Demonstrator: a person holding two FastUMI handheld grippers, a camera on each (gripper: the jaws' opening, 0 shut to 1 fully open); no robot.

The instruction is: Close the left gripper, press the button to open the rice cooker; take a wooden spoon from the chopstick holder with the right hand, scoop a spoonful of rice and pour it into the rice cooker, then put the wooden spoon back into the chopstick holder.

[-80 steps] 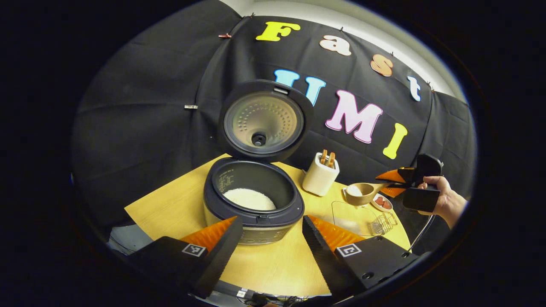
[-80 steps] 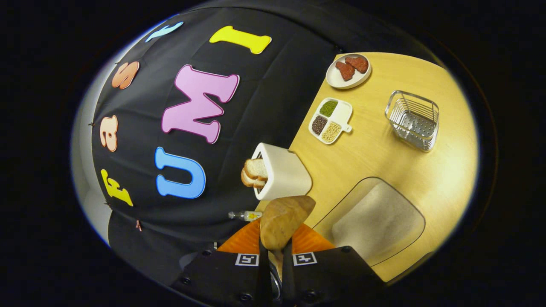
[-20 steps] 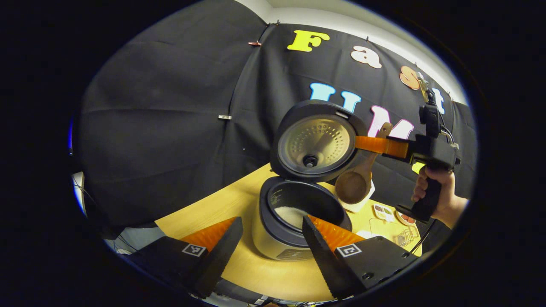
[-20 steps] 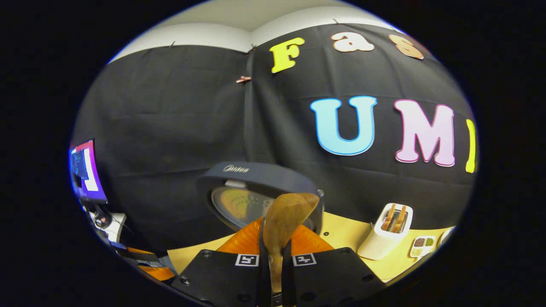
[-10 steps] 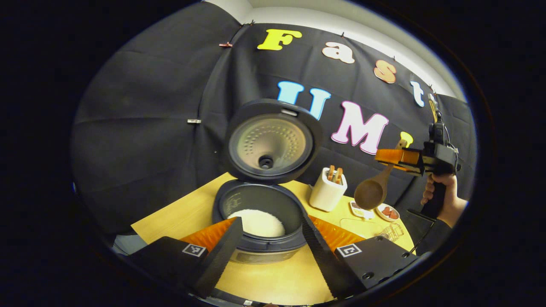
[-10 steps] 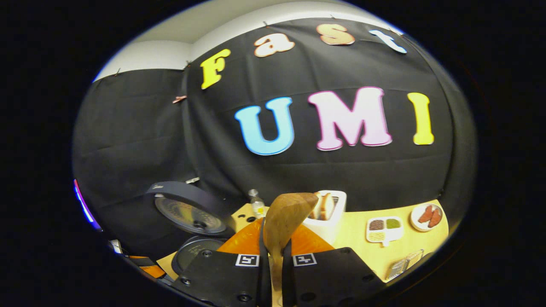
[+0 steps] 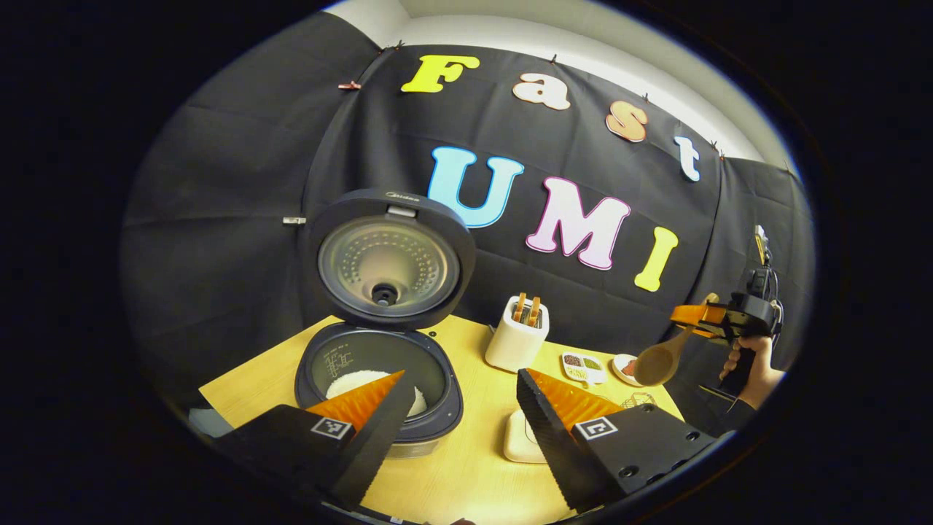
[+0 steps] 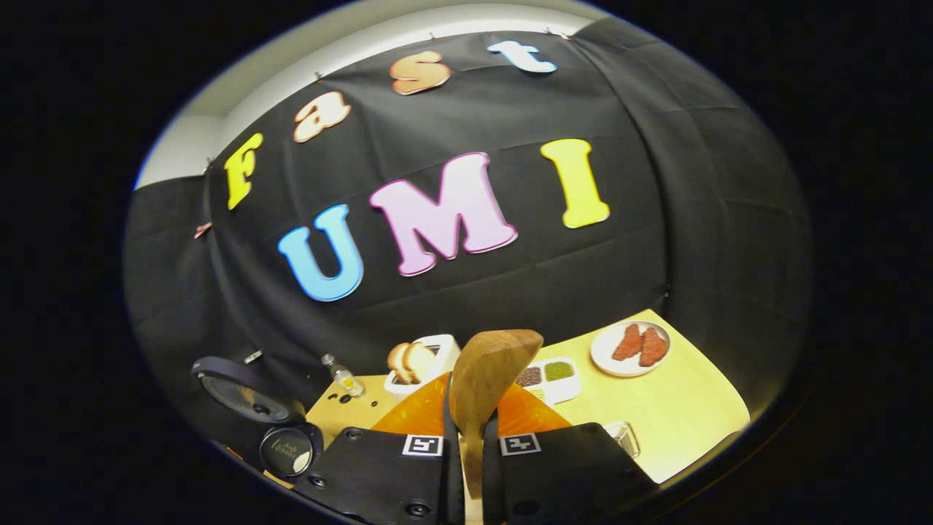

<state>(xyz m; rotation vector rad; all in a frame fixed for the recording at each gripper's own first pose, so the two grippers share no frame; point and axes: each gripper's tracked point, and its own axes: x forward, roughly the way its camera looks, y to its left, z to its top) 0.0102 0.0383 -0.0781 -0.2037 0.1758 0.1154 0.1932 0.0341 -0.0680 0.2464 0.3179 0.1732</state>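
Gripping the wooden spoon by its handle, the right hand-held gripper holds it upright, bowl up. The left hand-held gripper gapes wide, the open rice cooker just ahead on the desk, the chopstick holder beyond its right finger.

Dark grey rice cooker sits on pale wooden table, round lid standing upright, white rice in the pot. Left gripper hovers low in front, jaws apart w/ nothing between. White toaster w/ bread slices stands right of cooker. Far right, a hand holds right gripper, clamped on handle of a brown wooden spoon, bowl hanging down above table edge. Small white divided dish lies near it.
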